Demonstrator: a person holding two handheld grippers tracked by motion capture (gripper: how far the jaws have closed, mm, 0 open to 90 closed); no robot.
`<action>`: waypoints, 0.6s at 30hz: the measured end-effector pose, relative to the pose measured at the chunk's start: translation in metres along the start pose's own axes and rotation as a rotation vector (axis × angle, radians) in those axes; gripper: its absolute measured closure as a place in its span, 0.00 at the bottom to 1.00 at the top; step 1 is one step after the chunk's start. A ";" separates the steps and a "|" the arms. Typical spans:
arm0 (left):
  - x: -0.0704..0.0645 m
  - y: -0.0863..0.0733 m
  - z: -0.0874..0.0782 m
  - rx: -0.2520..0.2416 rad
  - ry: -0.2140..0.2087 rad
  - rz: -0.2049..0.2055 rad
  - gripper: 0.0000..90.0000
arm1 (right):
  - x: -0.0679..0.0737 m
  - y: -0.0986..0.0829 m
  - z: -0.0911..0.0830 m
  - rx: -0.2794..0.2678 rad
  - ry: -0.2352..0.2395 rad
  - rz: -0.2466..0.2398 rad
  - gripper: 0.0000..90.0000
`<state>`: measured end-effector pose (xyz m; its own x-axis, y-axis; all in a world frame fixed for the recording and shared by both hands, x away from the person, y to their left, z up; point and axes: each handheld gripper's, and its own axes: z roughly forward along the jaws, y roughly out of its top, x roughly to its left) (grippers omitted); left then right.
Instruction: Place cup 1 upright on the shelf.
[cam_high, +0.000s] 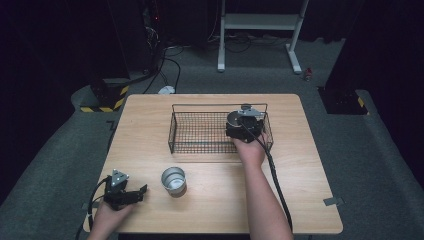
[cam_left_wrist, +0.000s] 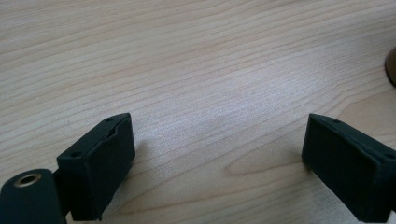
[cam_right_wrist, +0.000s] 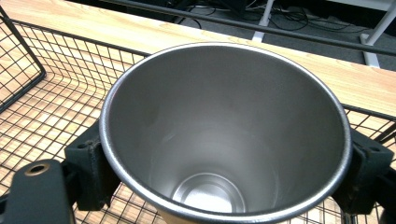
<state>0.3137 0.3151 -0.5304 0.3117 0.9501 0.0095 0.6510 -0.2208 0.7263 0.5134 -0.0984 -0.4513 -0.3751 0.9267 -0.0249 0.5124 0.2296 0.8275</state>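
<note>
Steel cup (cam_right_wrist: 224, 135) sits pinched between the right gripper (cam_high: 243, 126) fingers inside the wire basket (cam_high: 200, 132); releasing it seems next. Left gripper (cam_high: 125, 192) rests spread on the table (cam_high: 215, 210).

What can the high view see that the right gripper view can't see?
The high view alone takes in the second steel cup standing on the table outside the basket, the left hand-held gripper with its jaws apart, and the person's forearms. The right gripper view alone looks straight down inside the held cup to its shiny bottom, with a black jaw pressed on each side. Both share that cup, the wire basket under it, and the right hand-held gripper gripping the cup.
</note>
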 end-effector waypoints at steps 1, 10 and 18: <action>0.000 0.000 0.000 0.000 0.000 0.000 0.11 | 0.000 0.000 0.000 0.000 0.000 0.000 0.15; 0.000 0.000 0.000 0.000 0.000 0.001 0.11 | 0.001 -0.001 0.001 0.006 -0.004 -0.006 0.15; 0.000 0.000 0.000 0.000 0.000 0.000 0.11 | 0.002 -0.002 0.003 0.013 -0.005 -0.015 0.15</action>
<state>0.3137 0.3151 -0.5305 0.3118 0.9501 0.0097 0.6508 -0.2210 0.7264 0.5137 -0.0964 -0.4550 -0.3791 0.9245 -0.0399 0.5169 0.2473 0.8195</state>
